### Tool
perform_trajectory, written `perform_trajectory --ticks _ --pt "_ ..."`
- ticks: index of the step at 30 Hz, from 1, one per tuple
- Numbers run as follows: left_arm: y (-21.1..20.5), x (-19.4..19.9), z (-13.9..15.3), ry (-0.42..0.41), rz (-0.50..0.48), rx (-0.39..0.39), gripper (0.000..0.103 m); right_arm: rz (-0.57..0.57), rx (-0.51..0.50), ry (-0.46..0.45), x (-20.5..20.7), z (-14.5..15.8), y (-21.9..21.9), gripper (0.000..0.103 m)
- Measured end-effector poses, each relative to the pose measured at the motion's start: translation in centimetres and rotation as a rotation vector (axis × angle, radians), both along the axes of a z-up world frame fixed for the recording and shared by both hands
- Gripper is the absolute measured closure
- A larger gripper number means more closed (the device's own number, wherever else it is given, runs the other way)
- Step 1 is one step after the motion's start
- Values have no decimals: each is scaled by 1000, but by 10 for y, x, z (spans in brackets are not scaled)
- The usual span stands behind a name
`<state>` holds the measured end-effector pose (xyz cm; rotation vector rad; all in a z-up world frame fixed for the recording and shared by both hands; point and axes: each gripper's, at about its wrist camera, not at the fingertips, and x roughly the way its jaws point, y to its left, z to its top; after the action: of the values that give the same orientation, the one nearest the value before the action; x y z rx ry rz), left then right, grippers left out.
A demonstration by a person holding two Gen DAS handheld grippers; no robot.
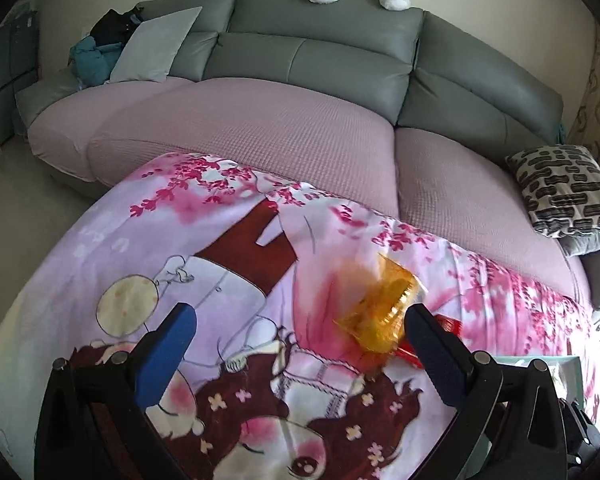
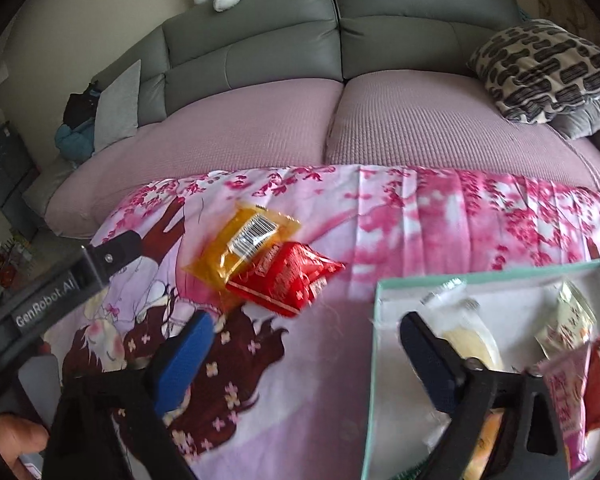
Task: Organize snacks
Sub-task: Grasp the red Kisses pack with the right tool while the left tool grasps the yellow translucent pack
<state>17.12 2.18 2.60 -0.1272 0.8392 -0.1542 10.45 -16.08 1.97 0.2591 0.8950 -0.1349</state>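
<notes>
1. two packets remain outside the box (image 2: 374, 344): orange packet (image 2: 242, 248) and red packet (image 2: 286, 278), overlapping, ahead of the right gripper (image 2: 306, 344).
2. right gripper: jaws wide apart, nothing between them.
3. left gripper (image 1: 300, 322): jaws wide apart, empty; orange packet just beside its right finger.
4. risk: a grab could catch both overlapping packets, or slip on glossy film.
5. risk: the grippers could collide, both near the same pile.

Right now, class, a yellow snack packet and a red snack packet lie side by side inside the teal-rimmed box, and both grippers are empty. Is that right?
Not quite. The yellow snack packet and red snack packet lie on the printed cloth, outside the teal-rimmed box and to its left, as the right wrist view shows. Both grippers are indeed empty.
</notes>
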Motion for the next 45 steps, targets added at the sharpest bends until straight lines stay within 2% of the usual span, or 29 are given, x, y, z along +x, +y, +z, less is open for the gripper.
perform_trajectory --ticks 3,14,17,20,24,27,30,32,36,38,45 --pt "3 11 -8 29 5 -41 0 21 6 6 14 -5 4 18" --pt "-15 32 -27 79 -52 -126 0 58 -27 17 55 -26 13 18" --pt "-22 35 -30 85 -77 -152 0 44 -19 29 63 -34 10 25" --pt "-34 36 -34 95 -125 -160 0 37 5 41 66 -41 6 26" --pt "-47 37 -41 115 -162 -154 0 32 24 47 63 -46 1 41" --pt "-55 41 -50 149 -165 -142 0 28 34 49 59 -47 -3 42" --pt "-59 42 -55 160 -178 -134 9 26 34 47 55 -47 -5 43" --pt "-62 43 -58 169 -188 -127 20 27 37 47 55 -47 -6 43" --pt "-67 46 -65 179 -199 -98 33 28 40 48 54 -48 -8 44" --pt "-66 47 -67 187 -216 -129 39 31 34 46 54 -49 -7 44" --pt "-64 48 -70 211 -223 -186 47 32 29 44 54 -50 -7 44"
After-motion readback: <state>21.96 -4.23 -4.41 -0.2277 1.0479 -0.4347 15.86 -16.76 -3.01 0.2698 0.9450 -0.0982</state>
